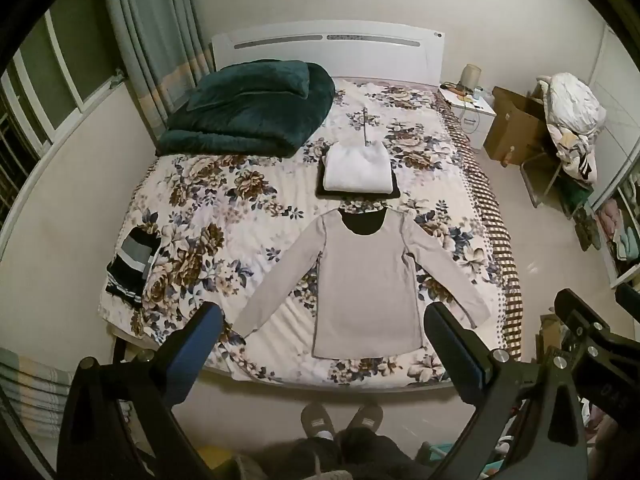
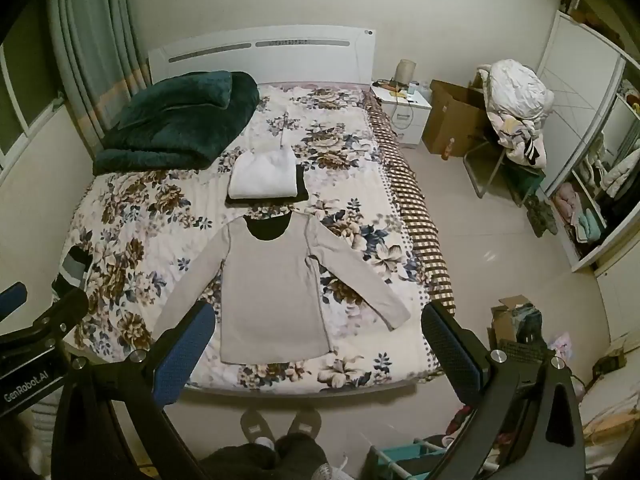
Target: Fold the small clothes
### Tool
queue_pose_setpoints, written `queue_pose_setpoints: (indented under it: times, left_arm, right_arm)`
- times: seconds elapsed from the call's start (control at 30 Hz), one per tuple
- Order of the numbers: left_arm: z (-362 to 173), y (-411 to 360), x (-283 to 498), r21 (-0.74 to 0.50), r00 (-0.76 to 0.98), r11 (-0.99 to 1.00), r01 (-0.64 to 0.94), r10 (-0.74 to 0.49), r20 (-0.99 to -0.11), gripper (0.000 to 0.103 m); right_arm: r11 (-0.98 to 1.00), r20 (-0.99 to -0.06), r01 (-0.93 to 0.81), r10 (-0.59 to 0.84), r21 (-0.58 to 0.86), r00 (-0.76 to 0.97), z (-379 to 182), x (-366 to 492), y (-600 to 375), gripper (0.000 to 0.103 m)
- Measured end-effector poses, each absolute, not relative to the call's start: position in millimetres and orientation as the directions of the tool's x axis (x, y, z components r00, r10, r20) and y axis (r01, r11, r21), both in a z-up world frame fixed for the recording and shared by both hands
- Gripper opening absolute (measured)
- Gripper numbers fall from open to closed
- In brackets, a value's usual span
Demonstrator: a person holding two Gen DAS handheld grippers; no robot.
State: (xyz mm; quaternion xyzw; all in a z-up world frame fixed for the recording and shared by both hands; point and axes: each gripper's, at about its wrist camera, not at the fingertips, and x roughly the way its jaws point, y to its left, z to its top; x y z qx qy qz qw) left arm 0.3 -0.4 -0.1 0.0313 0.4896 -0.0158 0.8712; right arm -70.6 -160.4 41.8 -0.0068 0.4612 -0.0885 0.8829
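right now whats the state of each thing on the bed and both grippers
grey long-sleeve top: spread flat, sleeves out, unfolded
white garment: folded, stacked on a dark folded one
striped garment: lying at the bed's left edge
green blanket: folded in a heap by the headboard
left gripper: open, empty
right gripper: open, empty

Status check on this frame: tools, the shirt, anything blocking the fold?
Left tool and right tool open, empty, above the bed's foot. Grey long-sleeve shirt flat, sleeves spread, unfolded. Folded white stack beyond the collar, clear of it.
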Motion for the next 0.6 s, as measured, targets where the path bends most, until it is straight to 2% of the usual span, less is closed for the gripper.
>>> queue_pose_setpoints:
  times: [0.6]
  left_arm:
    - [7, -16, 8, 0.019, 0.532, 0.998, 0.058, -0.015, -0.847, 0.103]
  right_arm:
    - [0.984, -0.806, 0.151, -0.163, -0.092, 0.569, 46, -71, -159, 0.103]
